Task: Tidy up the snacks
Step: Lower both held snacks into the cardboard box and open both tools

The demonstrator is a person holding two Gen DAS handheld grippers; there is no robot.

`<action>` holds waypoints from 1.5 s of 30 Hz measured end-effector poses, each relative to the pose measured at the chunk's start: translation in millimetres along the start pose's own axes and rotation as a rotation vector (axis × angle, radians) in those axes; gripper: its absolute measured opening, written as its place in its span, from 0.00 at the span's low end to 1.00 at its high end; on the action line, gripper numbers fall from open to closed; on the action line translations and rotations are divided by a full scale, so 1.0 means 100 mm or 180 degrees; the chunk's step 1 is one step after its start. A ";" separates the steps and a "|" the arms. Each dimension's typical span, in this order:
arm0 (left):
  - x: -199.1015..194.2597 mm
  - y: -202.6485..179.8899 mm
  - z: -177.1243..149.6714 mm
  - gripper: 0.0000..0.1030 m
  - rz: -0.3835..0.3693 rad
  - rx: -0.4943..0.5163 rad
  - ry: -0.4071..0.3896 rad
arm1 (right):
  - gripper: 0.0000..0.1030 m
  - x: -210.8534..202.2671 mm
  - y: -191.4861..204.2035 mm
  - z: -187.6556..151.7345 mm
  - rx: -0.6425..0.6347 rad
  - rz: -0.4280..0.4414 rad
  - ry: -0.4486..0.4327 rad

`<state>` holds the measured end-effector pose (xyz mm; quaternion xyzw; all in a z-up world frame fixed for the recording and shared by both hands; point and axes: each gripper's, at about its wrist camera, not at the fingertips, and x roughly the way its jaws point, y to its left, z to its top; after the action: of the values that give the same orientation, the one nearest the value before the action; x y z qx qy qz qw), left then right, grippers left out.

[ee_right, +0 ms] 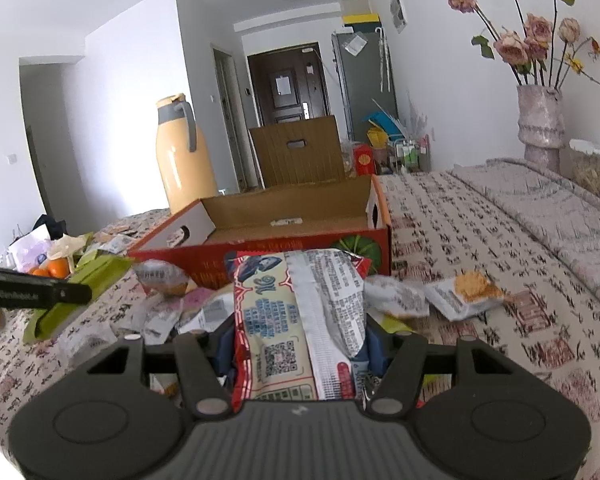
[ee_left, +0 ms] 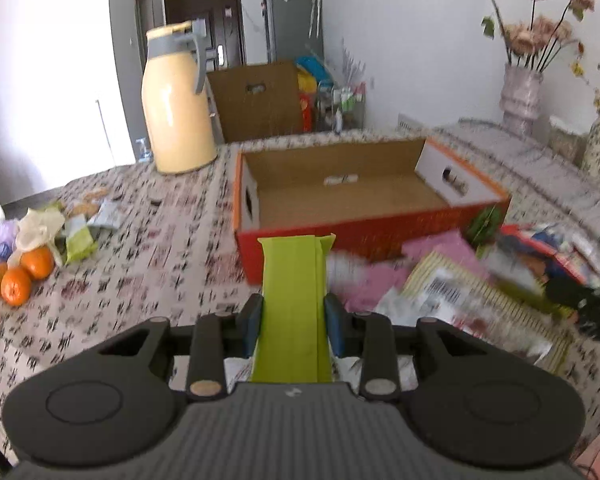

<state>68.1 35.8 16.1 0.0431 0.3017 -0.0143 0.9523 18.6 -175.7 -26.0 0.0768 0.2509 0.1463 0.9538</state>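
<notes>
My left gripper point(ee_left: 293, 312) is shut on a flat lime-green snack packet point(ee_left: 294, 280), held above the patterned tablecloth just in front of the open red cardboard box point(ee_left: 340, 236). In the right wrist view the same green packet point(ee_right: 80, 292) shows at the left with the left gripper's black finger point(ee_right: 36, 290) over it. My right gripper point(ee_right: 296, 344) is shut on a red, white and silver snack bag point(ee_right: 296, 320), which points at the red box point(ee_right: 276, 254). The box's brown inside holds no snack that I can see.
Loose snack packets point(ee_right: 404, 300) lie in a pile in front of the box and to its right. A cream thermos jug point(ee_left: 176, 100) stands behind the box at left. Oranges point(ee_left: 20, 276) and wrappers lie at the far left. Flower vases point(ee_right: 540, 120) stand at right.
</notes>
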 end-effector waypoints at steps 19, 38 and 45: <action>0.71 -0.18 0.97 0.32 -0.0078 -0.0330 -0.0264 | 0.58 0.86 0.04 0.96 -0.0235 -0.0029 -0.0185; 1.74 0.02 0.91 0.33 -0.0041 -0.0670 0.0150 | 0.65 1.96 -0.01 1.02 -0.0225 -0.0134 0.0337; 1.60 0.03 0.91 1.00 0.0147 -0.0753 -0.0041 | 1.00 1.78 -0.09 1.06 -0.0117 -0.0167 0.0124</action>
<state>251.1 30.6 -1.5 -0.0628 0.2941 0.0431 0.9527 222.0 -135.7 -18.4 0.0498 0.2686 0.1272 0.9535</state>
